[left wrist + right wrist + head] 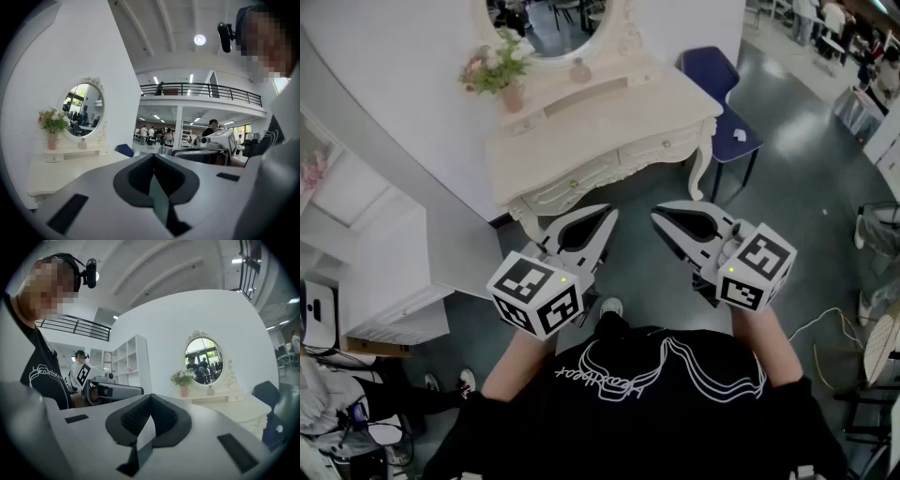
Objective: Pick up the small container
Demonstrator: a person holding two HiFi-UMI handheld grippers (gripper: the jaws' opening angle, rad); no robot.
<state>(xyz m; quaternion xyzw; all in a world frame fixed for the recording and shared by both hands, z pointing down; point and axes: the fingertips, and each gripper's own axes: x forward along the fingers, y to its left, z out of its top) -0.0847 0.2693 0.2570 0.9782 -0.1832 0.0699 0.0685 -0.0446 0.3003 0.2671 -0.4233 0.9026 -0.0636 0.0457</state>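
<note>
Head view: approach stage. Left gripper (607,216), right gripper (660,216): fingers closed together, empty, well short of counter (619,117). Next: advance, spread fingers round small container (579,70).

The desk (609,131) is cream, the vase (514,97) pink, the chair (719,73) right of it navy. The left hand-held gripper (607,216) and right hand-held gripper (660,215) carry black-and-white square markers.

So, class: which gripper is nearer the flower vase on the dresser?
Left. The left gripper is short of the flower vase, slightly rightward; the right gripper is farther right.
</note>
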